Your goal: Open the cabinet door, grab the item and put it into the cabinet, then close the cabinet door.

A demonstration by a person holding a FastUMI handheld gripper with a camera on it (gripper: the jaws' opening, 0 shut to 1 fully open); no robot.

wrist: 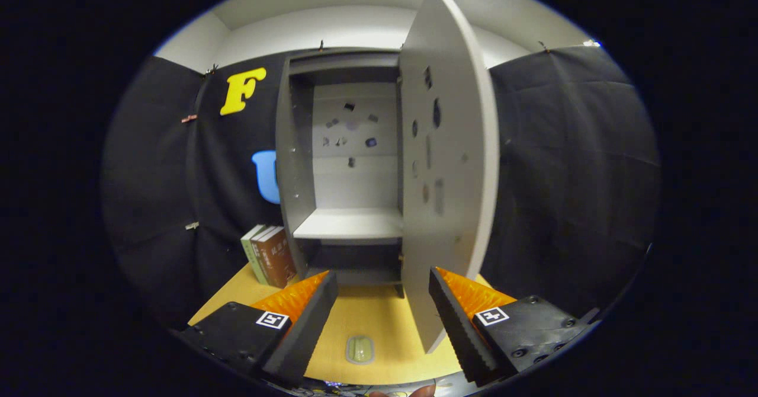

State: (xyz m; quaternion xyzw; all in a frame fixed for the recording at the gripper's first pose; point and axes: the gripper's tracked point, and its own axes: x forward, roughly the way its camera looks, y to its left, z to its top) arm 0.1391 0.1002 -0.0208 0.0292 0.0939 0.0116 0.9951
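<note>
A grey cabinet (296, 166) stands on the wooden table ahead of my fingers, its inside showing a shelf (352, 224) with nothing on it. Its door (447, 166) is swung open toward me, hinged on the right, and its lower edge reaches down just inside my right finger (459, 326). My gripper (384, 284) is open with nothing between the fingers. A small pale flat item (360, 349) lies on the table between the fingers, close below them.
Two books (271, 256), one green and one brown, stand upright against the cabinet's left side. The wooden table (379, 320) stretches from the cabinet toward me. Black cloth walls close in on both sides.
</note>
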